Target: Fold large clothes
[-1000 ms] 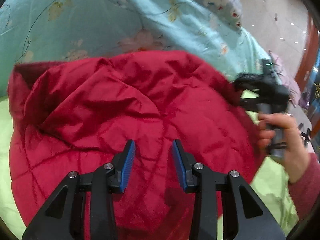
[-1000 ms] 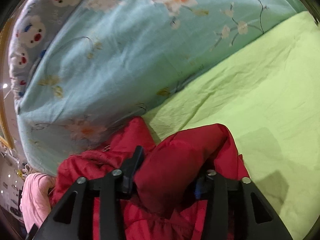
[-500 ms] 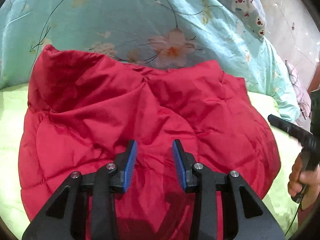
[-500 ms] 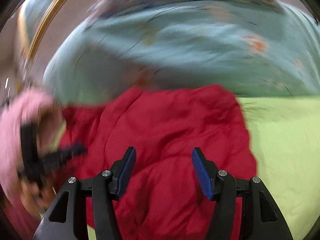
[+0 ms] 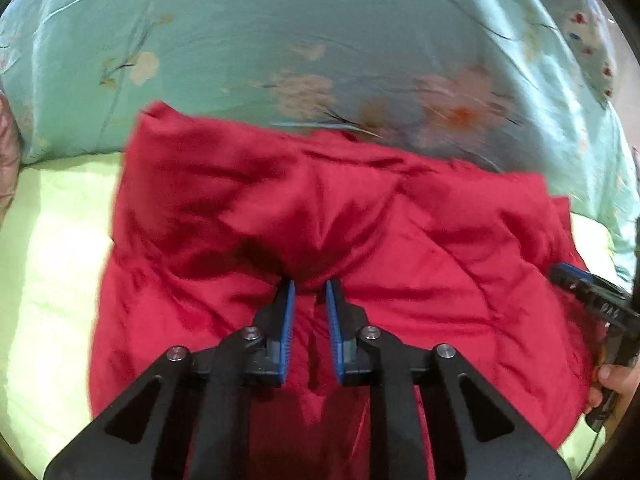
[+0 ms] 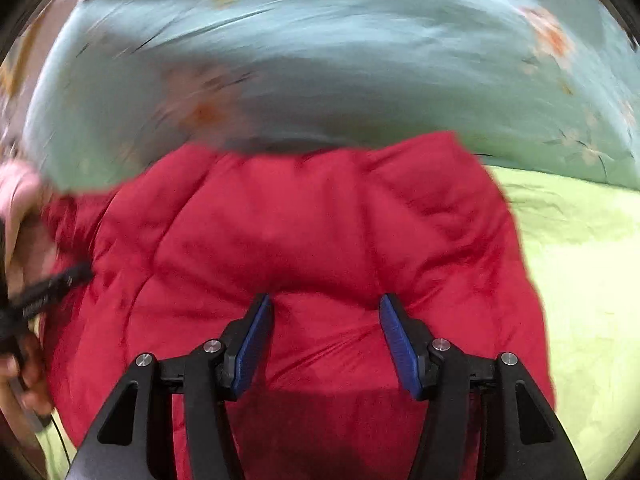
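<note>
A light green sheet [image 5: 48, 280] covers the bed, wrinkled on the right in the right wrist view. Behind it lies a teal quilt [image 5: 320, 40] printed with flowers, and a pink cloth [image 5: 8, 160] shows at the left edge.

Red quilted jacket [image 5: 400, 248] bunched on green sheet.

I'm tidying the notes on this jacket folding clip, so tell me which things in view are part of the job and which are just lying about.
Part of the job:
- red jacket
- left gripper, its jaws have just been closing, pinching a fold of the jacket
- right gripper, open over the jacket

Just lying about:
- green sheet
- flowered blue quilt
- cartoon-print cloth
</note>
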Action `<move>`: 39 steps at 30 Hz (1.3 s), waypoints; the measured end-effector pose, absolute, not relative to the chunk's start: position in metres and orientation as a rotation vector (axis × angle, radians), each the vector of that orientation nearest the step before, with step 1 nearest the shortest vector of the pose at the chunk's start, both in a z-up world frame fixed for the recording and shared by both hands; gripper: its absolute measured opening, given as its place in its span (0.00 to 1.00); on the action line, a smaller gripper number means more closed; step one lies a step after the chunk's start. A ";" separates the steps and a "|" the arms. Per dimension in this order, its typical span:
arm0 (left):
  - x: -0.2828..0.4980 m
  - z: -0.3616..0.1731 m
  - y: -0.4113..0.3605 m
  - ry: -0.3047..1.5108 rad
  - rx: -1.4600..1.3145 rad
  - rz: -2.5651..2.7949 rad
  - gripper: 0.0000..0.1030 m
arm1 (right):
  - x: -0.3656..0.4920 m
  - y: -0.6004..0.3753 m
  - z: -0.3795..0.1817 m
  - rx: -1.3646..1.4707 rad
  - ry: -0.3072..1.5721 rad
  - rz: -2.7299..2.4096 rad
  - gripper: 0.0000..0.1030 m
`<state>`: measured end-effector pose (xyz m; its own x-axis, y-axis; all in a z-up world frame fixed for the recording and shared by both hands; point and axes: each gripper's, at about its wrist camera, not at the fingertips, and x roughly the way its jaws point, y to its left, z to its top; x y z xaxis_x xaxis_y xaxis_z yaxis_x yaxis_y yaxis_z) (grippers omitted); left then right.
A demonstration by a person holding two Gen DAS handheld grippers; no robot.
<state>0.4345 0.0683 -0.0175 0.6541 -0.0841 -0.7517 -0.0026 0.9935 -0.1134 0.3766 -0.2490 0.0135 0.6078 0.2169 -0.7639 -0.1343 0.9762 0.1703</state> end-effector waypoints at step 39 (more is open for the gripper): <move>0.352 0.012 0.123 0.811 -0.189 0.004 0.30 | 0.348 -0.337 0.038 0.248 0.863 0.157 0.66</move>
<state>0.3524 0.1231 0.0116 0.6896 -0.0691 -0.7209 -0.0756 0.9831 -0.1665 0.3484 -0.3375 0.0384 0.6413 0.2360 -0.7301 -0.0363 0.9598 0.2784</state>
